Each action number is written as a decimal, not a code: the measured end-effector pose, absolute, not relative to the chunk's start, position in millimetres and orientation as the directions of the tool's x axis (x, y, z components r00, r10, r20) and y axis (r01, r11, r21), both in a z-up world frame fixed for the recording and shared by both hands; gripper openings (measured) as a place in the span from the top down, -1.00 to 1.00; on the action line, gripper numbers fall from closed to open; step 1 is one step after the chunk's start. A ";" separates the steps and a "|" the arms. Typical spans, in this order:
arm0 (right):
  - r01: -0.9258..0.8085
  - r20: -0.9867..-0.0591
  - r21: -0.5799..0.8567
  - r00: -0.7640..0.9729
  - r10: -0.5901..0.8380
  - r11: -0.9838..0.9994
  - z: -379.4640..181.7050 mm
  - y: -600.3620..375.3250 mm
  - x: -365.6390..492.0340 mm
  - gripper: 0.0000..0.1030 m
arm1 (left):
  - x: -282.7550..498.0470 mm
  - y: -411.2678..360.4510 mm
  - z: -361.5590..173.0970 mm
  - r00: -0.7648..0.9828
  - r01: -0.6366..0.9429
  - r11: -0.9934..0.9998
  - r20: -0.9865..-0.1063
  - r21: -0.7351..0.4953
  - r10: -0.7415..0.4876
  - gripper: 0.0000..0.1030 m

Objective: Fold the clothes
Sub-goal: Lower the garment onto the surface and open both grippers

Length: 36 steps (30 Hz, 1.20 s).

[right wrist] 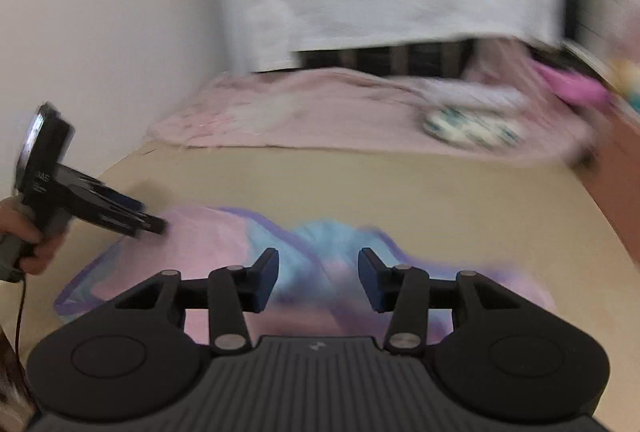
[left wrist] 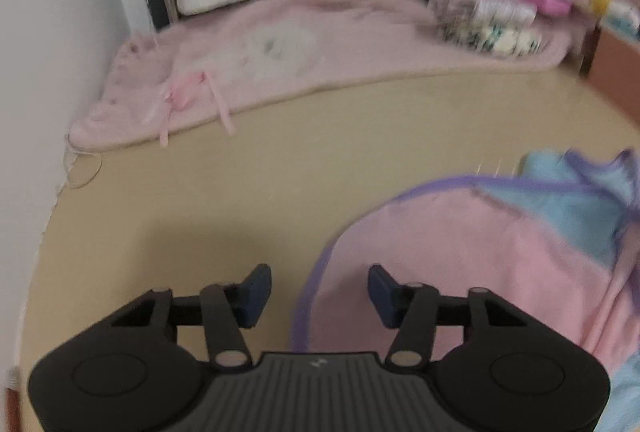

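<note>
Pink and blue purple-edged garment lies rumpled on the tan table

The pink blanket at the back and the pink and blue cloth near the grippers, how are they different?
The pink blanket is one pale, fluffy-looking pink; the pink and blue cloth has pink and blue patches with purple edging. The blanket lies spread along the far edge of the table with packets on it; the cloth lies rumpled near the front with nothing on it. Both rest on the table.

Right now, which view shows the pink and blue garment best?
The right wrist view: the garment lies across the table nearly whole, crumpled. The left wrist view catches only its left part, cut off at the frame edge.
</note>
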State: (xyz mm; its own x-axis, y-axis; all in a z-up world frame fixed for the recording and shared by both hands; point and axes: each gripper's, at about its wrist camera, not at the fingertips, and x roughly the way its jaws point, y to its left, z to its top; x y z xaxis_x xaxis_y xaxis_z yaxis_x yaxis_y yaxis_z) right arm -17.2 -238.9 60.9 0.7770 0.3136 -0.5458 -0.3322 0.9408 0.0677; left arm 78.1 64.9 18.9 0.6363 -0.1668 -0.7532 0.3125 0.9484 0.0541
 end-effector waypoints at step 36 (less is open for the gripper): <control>-0.441 -0.535 -0.278 0.809 0.244 0.853 50.3 -142.8 20.5 -0.29 | 29.8 108.2 22.6 0.739 0.089 0.995 -0.673 0.043 -0.037 0.03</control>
